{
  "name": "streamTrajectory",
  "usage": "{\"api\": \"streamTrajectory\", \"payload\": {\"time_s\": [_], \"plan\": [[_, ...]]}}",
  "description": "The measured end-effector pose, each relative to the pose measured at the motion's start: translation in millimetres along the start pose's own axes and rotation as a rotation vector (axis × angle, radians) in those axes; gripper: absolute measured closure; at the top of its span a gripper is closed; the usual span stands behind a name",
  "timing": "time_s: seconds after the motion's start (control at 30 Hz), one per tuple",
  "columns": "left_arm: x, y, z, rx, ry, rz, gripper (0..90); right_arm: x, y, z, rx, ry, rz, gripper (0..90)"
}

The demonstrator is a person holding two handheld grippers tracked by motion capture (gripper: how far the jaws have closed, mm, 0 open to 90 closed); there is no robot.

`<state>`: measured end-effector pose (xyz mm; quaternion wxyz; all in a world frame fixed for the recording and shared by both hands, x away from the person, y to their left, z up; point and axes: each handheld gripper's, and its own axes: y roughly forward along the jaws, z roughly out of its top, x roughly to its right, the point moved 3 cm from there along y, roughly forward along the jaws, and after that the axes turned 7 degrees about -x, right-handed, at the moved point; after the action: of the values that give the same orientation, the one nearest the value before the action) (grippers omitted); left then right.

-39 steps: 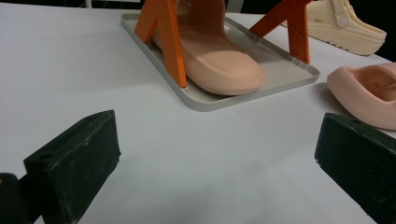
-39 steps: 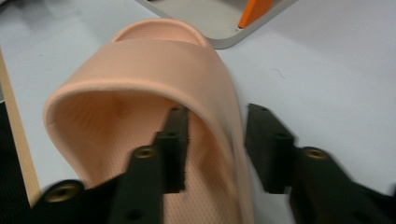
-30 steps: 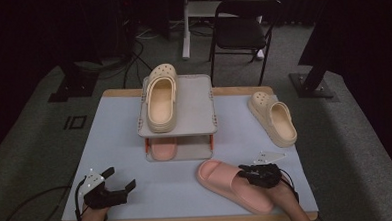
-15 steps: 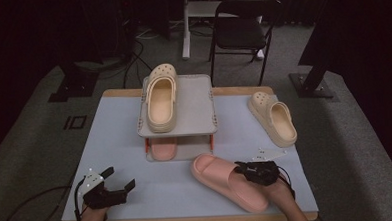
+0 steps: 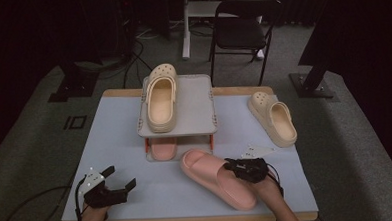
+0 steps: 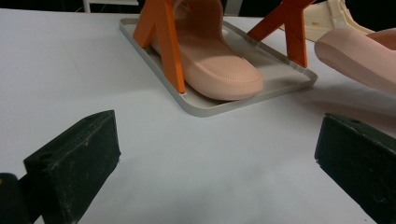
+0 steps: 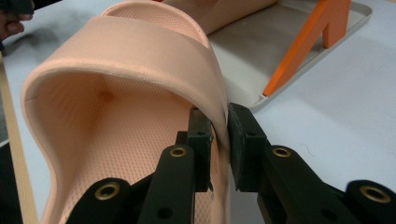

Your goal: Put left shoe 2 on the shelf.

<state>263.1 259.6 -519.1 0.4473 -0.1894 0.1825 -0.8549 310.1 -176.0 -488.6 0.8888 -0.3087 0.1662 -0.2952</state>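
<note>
The right tongs (image 7: 219,140) were clenched on the strap edge of a pink slide (image 5: 217,177), one pad inside the strap and one outside, the thin wall pinched between them. The jaws had just been closing, with that strap wall between them. Taking the two-tier shoe rack (image 5: 176,109) as the landmark, the pink slide lay on the tabletop (image 5: 120,139) just in front of the rack and a little toward the person's right, its toe pointed roughly at the rack's lower tray (image 6: 280,77). On that tray, under the upper shelf, lay the matching pink slide (image 6: 210,60), close to the orange leg (image 6: 163,42) and leaving bare tray beside it. A cream clog (image 5: 161,97) sat on the rack's top shelf, and a second cream clog (image 5: 274,117) rested well to the right of the rack. The left tongs (image 5: 119,181) rested released and empty on the tabletop, well in front of the rack toward the person's left.

The step in hand looked like carrying the held slide to the lower tray beside its mate. To do it well, the pinch should stay firm, since soft foam flexes and may sag or swing. The toe would best go in low and level, aimed at the bare part of the tray, clear of the orange legs and the tray lip.
</note>
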Motion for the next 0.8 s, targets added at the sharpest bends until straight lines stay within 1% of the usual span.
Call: {"api": "streamTrajectory", "payload": {"time_s": [0.1, 0.13, 0.17, 0.2, 0.23, 0.3, 0.37, 0.43, 0.47, 0.5, 0.53, 0.57, 0.6, 0.63, 0.67, 0.7, 0.73, 0.77, 0.8], "plan": [[-0.6, -0.8, 0.1, 0.003, -0.005, -0.001, 0.1, -1.5, 3.1, 1.7, 0.002, 0.012, -0.009, 79.7], [-0.4, -0.9, 0.8, 0.008, -0.007, -0.003, 0.1, -3.2, 6.7, 2.8, 0.000, 0.038, -0.024, 79.8], [-0.6, -0.8, 1.2, 0.007, -0.002, -0.002, 0.1, -4.3, 8.4, 3.2, -0.002, 0.046, -0.035, 79.7], [-0.6, -0.8, 1.2, 0.007, -0.002, -0.002, 0.1, -4.3, 8.4, 3.2, -0.002, 0.046, -0.035, 79.7], [-0.5, -0.3, 1.7, 0.008, -0.003, -0.002, 0.1, -5.8, 9.9, 3.4, -0.003, 0.057, -0.043, 79.7], [-0.2, 1.0, 2.5, 0.009, -0.002, -0.005, 0.1, -10.3, 14.4, 3.6, -0.007, 0.073, -0.074, 79.3], [0.9, 3.4, 4.4, 0.008, 0.005, -0.014, 0.1, -13.2, 17.5, 3.9, -0.011, 0.090, -0.095, 79.1], [1.9, 4.5, 5.4, 0.010, 0.005, -0.018, 0.1, -14.8, 18.9, 4.1, -0.013, 0.096, -0.103, 79.0], [2.5, 6.2, 6.5, 0.012, 0.011, -0.024, 0.1, -17.7, 22.1, 4.8, -0.018, 0.119, -0.125, 79.0], [2.5, 6.2, 6.5, 0.012, 0.011, -0.024, 0.1, -17.7, 22.1, 4.8, -0.018, 0.119, -0.125, 79.0], [2.9, 8.0, 7.4, 0.008, 0.015, -0.028, 0.1, -19.6, 24.6, 5.4, -0.021, 0.137, -0.142, 78.9], [3.0, 8.9, 7.9, 0.008, 0.016, -0.032, 0.1, -20.7, 26.0, 5.6, -0.020, 0.154, -0.148, 79.0], [3.0, 8.9, 7.9, 0.008, 0.016, -0.032, 0.1, -20.7, 26.0, 5.6, -0.020, 0.154, -0.148, 79.0], [3.4, 9.9, 8.6, 0.006, 0.017, -0.035, 0.1, -21.7, 28.0, 6.6, -0.021, 0.174, -0.169, 79.0], [3.9, 11.2, 9.6, 0.008, 0.020, -0.039, 0.1, -21.6, 28.2, 7.0, -0.021, 0.183, -0.179, 78.7], [4.2, 12.5, 10.3, 0.010, 0.021, -0.043, 0.1, -21.2, 28.2, 7.8, -0.023, 0.201, -0.188, 78.5], [4.2, 12.5, 10.3, 0.010, 0.021, -0.043, 0.1, -21.2, 28.2, 7.8, -0.023, 0.201, -0.188, 78.5], [4.4, 13.6, 10.8, 0.007, 0.021, -0.045, 0.1, -19.9, 28.4, 9.7, -0.018, 0.230, -0.206, 78.4], [4.7, 14.8, 11.3, 0.008, 0.022, -0.049, 0.1, -19.7, 28.6, 11.0, -0.012, 0.236, -0.214, 78.3]]}}
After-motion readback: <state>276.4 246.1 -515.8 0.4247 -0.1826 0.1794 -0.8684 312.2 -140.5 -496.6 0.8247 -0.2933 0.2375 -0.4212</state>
